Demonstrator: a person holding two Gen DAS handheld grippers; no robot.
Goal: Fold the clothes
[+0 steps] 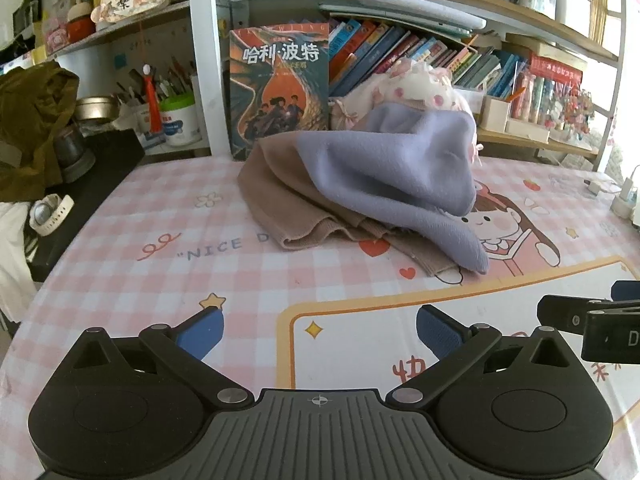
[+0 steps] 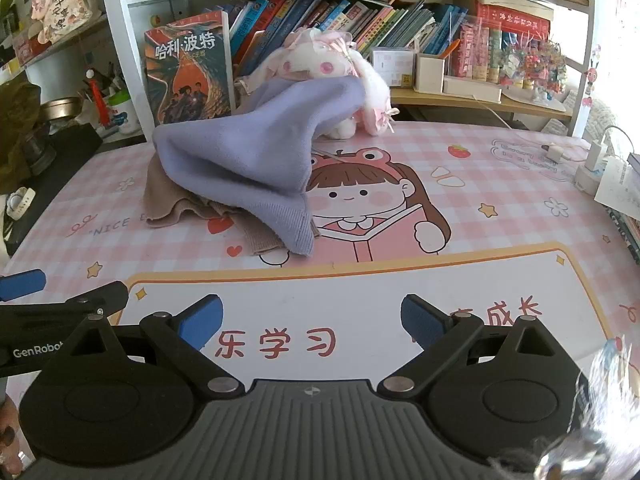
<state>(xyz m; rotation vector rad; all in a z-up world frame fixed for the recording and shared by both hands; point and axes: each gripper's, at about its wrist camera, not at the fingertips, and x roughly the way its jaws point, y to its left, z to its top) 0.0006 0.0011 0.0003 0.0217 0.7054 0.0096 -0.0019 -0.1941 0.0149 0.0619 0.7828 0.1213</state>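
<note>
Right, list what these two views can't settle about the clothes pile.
- Beige garment: mostly hidden under the purple garment in both wrist views; its type is unreadable.
- Plush toy: lower half hidden behind the purple garment.
- Right gripper and left gripper: open, holding nothing.

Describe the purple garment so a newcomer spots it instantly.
Start at the pink checked desk mat, in front of the upright Harry Potter book. A heap of clothes sits there; the lavender knit is the top layer, draped over a beige garment and leaning on a white plush toy.
</note>
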